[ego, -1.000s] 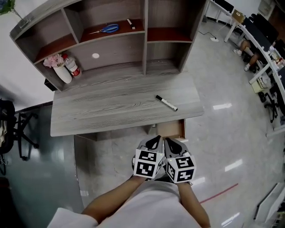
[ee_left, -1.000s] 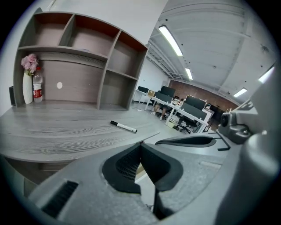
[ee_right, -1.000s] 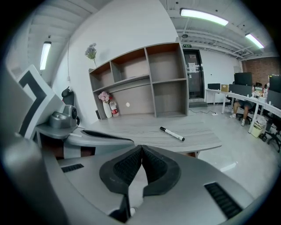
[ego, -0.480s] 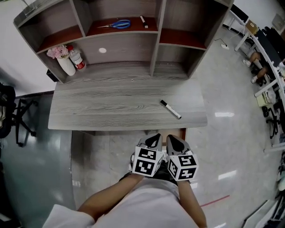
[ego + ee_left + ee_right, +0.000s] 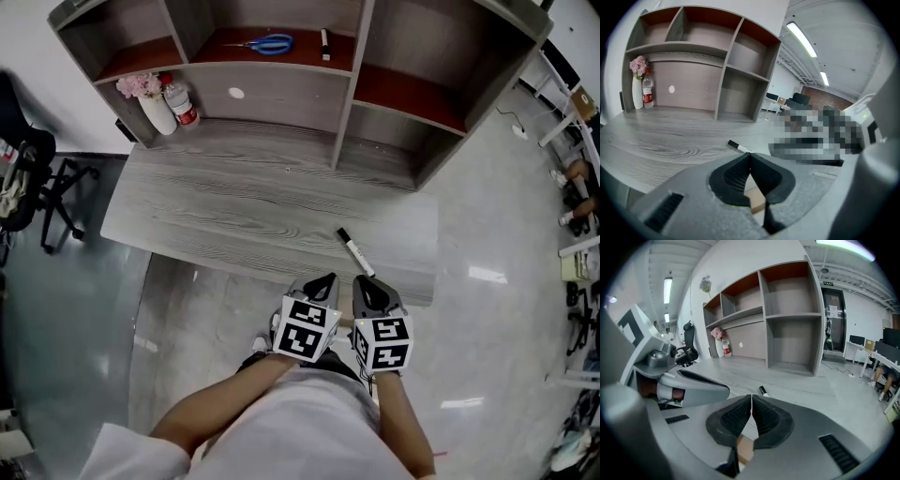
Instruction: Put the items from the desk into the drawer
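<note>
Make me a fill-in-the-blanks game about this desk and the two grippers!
1. Near the front edge of the desk lies a black-and-white ____.
2. The blue scissors lie on an upper ____ of the hutch.
3. The white vase holds ____ flowers.
4. The left gripper and the right gripper are empty, and the jaws of both are ____.

Missing words: marker; shelf; pink; shut.

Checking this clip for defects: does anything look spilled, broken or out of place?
Nothing stands out. The marker lies flat near the front edge of the desk; the vase and bottle stand upright.
</note>
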Tool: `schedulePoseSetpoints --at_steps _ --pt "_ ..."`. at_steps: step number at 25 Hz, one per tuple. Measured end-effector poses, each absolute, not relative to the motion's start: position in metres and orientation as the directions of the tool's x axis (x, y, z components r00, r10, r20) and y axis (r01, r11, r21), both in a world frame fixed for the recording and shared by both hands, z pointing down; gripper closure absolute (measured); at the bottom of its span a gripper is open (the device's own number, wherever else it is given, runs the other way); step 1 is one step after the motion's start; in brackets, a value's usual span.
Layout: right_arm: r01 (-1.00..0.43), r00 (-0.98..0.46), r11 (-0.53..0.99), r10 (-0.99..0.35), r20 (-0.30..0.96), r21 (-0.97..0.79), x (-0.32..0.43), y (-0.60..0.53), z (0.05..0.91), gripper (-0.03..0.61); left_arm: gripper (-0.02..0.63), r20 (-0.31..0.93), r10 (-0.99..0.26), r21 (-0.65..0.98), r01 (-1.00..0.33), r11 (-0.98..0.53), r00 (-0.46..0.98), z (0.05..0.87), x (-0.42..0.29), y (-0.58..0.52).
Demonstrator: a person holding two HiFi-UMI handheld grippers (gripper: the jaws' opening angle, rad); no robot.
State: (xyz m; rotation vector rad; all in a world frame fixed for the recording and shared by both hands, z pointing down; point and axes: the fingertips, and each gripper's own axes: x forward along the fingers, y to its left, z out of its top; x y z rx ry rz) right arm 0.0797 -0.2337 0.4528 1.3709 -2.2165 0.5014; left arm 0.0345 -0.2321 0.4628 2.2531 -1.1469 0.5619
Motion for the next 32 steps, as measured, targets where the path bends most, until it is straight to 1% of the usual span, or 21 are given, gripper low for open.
schedulePoseSetpoints --at_steps 8,16,17,19,20,27,32 --pt "-0.839 -0.449 0.542 -0.641 0.623 -0.047 0.094 -0.268 0.486 0.575 0.611 0.628 -0.616 0.264 -0.874 -0.407 0.476 0.476 0.042 -0.251" --pt "-0.787 -0.461 0.616 -0.573 0.678 -0.014 0.098 -0.285 0.515 0.572 0.611 0.653 -0.634 0.245 -0.908 -0.340 0.414 0.483 0.042 -0.253" --pt "-0.783 -0.466 0.622 -0.565 0.681 -0.020 0.098 -0.286 0.517 0.564 0.611 0.655 -0.637 0.244 -0.911 -0.332 0.407 0.484 0.043 -0.253" --pt "-0.772 -0.478 0.635 -0.547 0.687 -0.030 0.096 -0.288 0.521 0.512 0.611 0.659 -0.640 0.240 -0.917 -0.318 0.394 0.487 0.043 -0.253" --pt "-0.765 -0.482 0.643 -0.539 0.691 -0.032 0.096 -0.289 0.523 0.505 0.611 0.662 -0.642 0.238 -0.920 -0.311 0.388 0.488 0.043 -0.253" --pt "-0.743 -0.478 0.669 -0.495 0.725 -0.033 0.094 -0.295 0.538 0.489 0.611 0.674 -0.654 0.235 -0.939 -0.250 0.343 0.496 0.037 -0.244" --pt "-0.749 -0.455 0.662 -0.487 0.745 -0.024 0.096 -0.299 0.547 0.492 0.611 0.685 -0.660 0.229 -0.951 -0.206 0.308 0.496 0.022 -0.236"
